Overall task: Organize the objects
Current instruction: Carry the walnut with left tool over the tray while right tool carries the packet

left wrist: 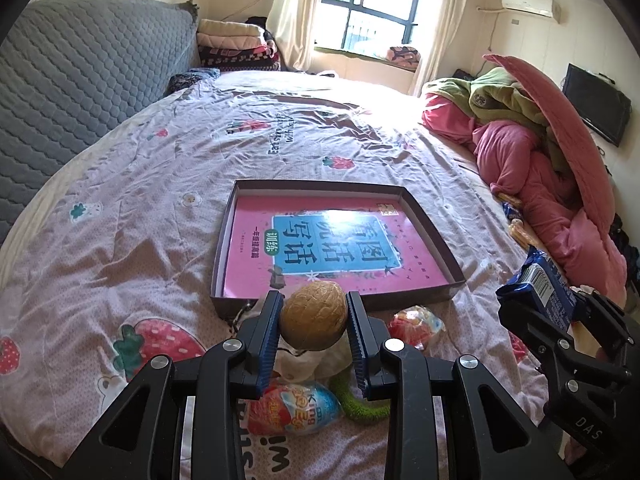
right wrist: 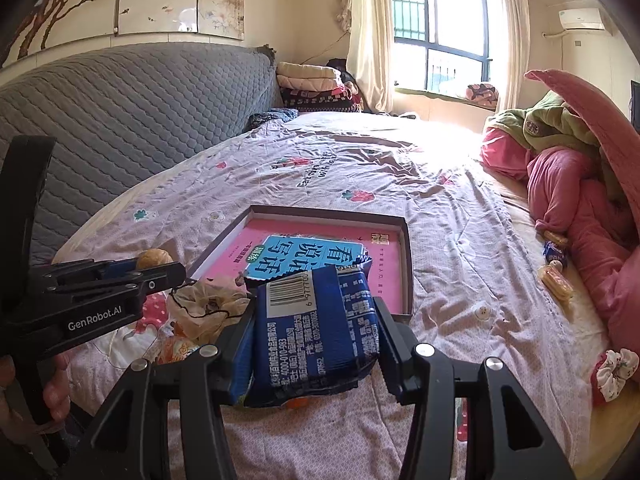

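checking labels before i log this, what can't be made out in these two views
- Pink book in the box: right wrist view, blue packet in the right gripper hides its near part.
- Items under the left gripper: left wrist view, walnut and fingers cover them.
- Snacks by the pink bedding: too small.

We count one walnut (left wrist: 313, 315) between the left fingers (left wrist: 267, 334), one blue packet (right wrist: 316, 330) between the right fingers (right wrist: 386, 344) — and ahead of both, one shallow box (left wrist: 432, 236) with one pink book (left wrist: 332, 246). Below the left fingers lie one egg-shaped sweet (left wrist: 292, 408) and one red-wrapped sweet (left wrist: 416, 322).
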Action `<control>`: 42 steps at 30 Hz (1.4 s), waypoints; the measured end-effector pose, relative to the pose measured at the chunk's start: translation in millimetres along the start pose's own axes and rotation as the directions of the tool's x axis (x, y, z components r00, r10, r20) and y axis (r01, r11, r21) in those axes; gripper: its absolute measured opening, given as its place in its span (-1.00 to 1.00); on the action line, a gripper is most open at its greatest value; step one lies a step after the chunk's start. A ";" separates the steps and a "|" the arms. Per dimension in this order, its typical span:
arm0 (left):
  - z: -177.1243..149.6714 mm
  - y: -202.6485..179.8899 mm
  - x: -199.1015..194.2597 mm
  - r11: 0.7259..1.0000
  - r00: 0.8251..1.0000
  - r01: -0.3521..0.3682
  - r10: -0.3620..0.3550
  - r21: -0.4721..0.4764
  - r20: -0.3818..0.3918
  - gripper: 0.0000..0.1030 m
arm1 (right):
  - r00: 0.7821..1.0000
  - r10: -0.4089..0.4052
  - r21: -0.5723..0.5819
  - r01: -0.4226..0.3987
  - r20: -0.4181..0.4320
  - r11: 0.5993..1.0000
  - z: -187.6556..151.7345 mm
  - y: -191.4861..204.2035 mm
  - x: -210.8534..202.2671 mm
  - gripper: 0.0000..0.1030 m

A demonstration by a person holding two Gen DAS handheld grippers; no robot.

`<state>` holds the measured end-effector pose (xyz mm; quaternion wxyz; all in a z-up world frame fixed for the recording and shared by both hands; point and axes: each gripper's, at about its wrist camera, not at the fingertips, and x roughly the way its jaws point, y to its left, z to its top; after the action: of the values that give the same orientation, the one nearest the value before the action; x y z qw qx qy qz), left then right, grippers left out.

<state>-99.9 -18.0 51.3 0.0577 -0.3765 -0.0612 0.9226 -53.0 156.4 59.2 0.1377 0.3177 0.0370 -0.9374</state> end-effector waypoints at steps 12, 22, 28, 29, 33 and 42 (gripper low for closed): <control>35.3 27.5 29.8 1.000 1.000 -0.014 0.014 -0.027 0.007 -0.37 | 1.000 -0.004 0.008 0.004 0.006 1.000 27.4 -7.0 34.3 0.01; 53.0 45.9 61.6 0.999 1.000 -0.019 0.019 -0.041 -0.017 -0.37 | 0.999 -0.042 -0.001 0.042 -0.013 0.999 38.9 -20.7 65.6 0.01; 61.9 45.1 88.2 0.999 0.999 -0.026 0.025 -0.025 -0.047 -0.37 | 0.998 -0.053 0.009 0.053 -0.039 0.999 42.7 -29.6 86.0 0.01; 62.7 44.7 94.0 0.999 0.998 -0.029 0.027 -0.023 -0.055 -0.37 | 0.997 -0.059 0.010 0.059 -0.043 0.998 43.1 -30.7 89.9 0.01; 62.6 43.8 116.3 0.999 0.996 -0.032 0.030 -0.015 -0.088 -0.37 | 0.996 -0.066 0.009 0.067 -0.065 0.998 43.3 -33.4 104.3 0.01; 53.9 47.7 160.9 0.999 0.985 -0.042 0.039 -0.014 -0.171 -0.37 | 0.992 -0.062 0.034 0.066 -0.111 0.997 35.0 -42.8 141.4 0.01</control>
<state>-254.8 -44.2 -28.5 0.0407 -0.4556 -0.0564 0.8874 -193.0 158.8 0.6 0.0995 0.3697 0.0372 -0.9231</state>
